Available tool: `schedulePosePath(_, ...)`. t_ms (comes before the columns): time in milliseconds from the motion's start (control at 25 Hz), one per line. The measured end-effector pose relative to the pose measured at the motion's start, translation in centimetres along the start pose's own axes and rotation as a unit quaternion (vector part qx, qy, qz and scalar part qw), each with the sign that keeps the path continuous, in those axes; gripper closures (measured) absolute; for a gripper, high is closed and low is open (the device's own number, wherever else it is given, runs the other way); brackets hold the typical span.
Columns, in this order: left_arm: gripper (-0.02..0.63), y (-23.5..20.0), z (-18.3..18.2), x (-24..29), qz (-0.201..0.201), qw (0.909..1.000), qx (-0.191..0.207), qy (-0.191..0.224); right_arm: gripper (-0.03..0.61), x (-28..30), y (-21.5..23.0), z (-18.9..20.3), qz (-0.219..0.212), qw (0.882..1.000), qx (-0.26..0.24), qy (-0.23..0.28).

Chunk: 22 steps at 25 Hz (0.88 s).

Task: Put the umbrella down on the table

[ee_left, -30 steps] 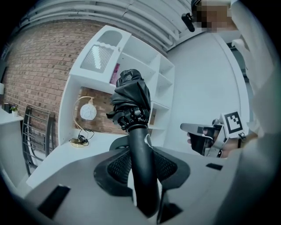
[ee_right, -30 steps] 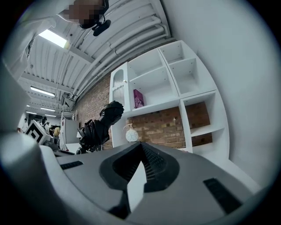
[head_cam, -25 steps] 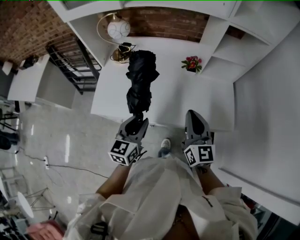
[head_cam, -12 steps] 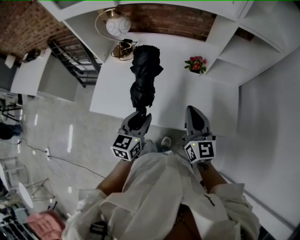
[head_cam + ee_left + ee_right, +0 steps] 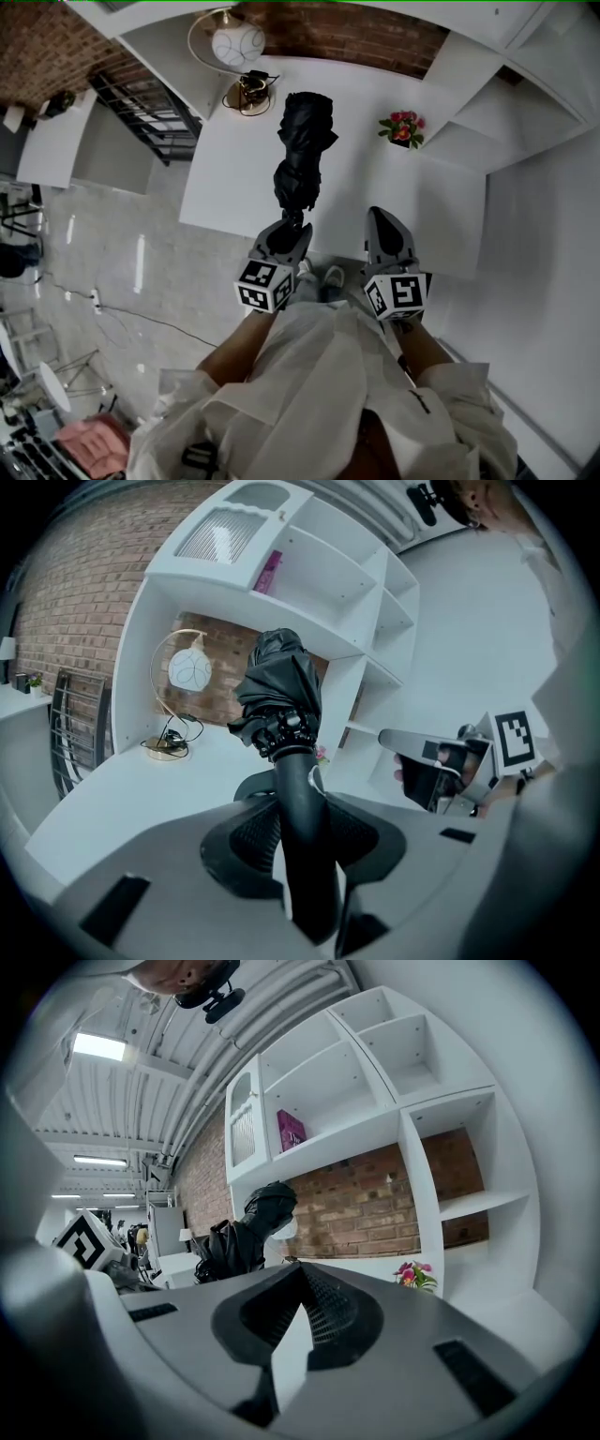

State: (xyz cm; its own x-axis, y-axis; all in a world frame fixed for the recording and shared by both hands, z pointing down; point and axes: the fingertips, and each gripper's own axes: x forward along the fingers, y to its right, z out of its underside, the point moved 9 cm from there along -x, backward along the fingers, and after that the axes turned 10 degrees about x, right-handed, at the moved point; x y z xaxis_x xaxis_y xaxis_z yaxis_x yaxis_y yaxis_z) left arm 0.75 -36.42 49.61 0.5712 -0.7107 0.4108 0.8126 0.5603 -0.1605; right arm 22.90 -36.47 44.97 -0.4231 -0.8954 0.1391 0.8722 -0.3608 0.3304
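the white table (image 5: 225,187) spans the middle. a folded black umbrella (image 5: 302,150) is held over it, canopy pointing far and handle at the near edge, clamped between the jaws of the left gripper (image 5: 291,225). just to its right, the right gripper (image 5: 382,220) has its jaws together on nothing. a globe lamp (image 5: 237,42) stands at the far left and a flower pot (image 5: 403,128) at the far right.

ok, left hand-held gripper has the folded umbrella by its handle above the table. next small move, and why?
Probably lower the left hand-held gripper toward the table: its jaws clamp the umbrella by its handle, and the canopy is raised over bare tabletop between lamp and flowers.
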Motion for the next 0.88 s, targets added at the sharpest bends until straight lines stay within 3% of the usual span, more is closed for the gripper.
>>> schedulePosePath(880,0.479,-2.9,8.9,8.2,0.025,0.9886,-0.08,-0.125,0.561,7.4,2.3,9.0,0.043,0.994,0.013,-0.097)
